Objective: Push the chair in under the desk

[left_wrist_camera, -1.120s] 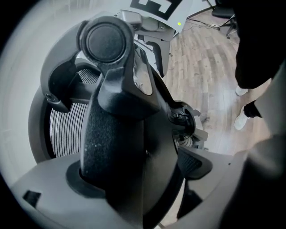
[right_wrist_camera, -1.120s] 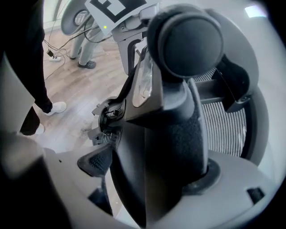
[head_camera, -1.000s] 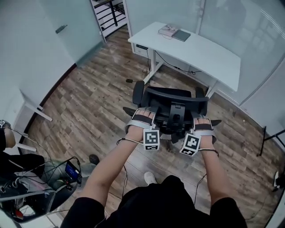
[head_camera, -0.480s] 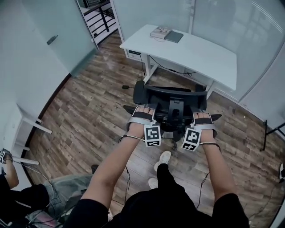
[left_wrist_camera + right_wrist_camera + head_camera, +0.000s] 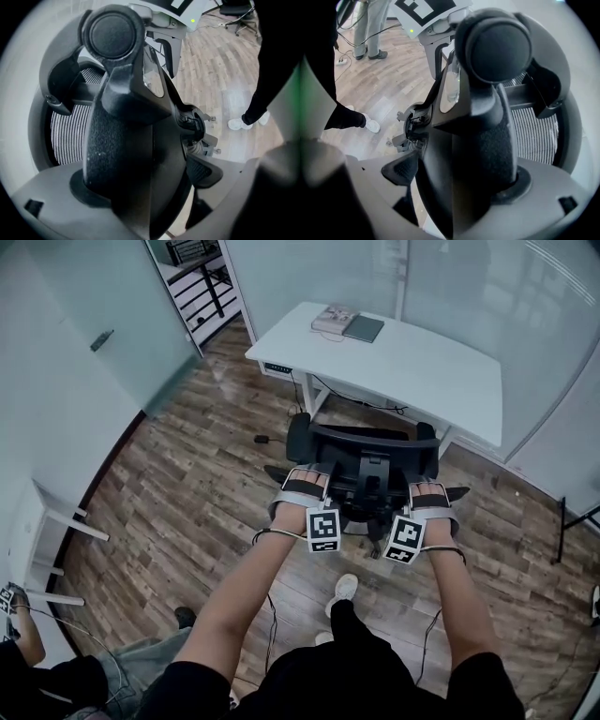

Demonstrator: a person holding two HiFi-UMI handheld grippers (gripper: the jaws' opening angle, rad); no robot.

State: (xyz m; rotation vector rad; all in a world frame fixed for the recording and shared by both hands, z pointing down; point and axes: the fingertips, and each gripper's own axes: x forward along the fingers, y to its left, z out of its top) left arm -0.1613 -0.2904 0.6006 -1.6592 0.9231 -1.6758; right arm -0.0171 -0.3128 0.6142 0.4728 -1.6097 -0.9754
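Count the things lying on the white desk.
2. A pale book lies at the far-left corner of the desk; a dark grey notebook lies right beside it. The desktop shows nearly whole, so hidden ones are unlikely.

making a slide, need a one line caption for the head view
Left gripper and right gripper clamp the back of a black office chair facing a white desk.

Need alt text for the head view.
From above: the left hand-held gripper and right hand-held gripper grip the backrest of a black office chair, facing a white desk on wood flooring. The chair is not yet under the desk.
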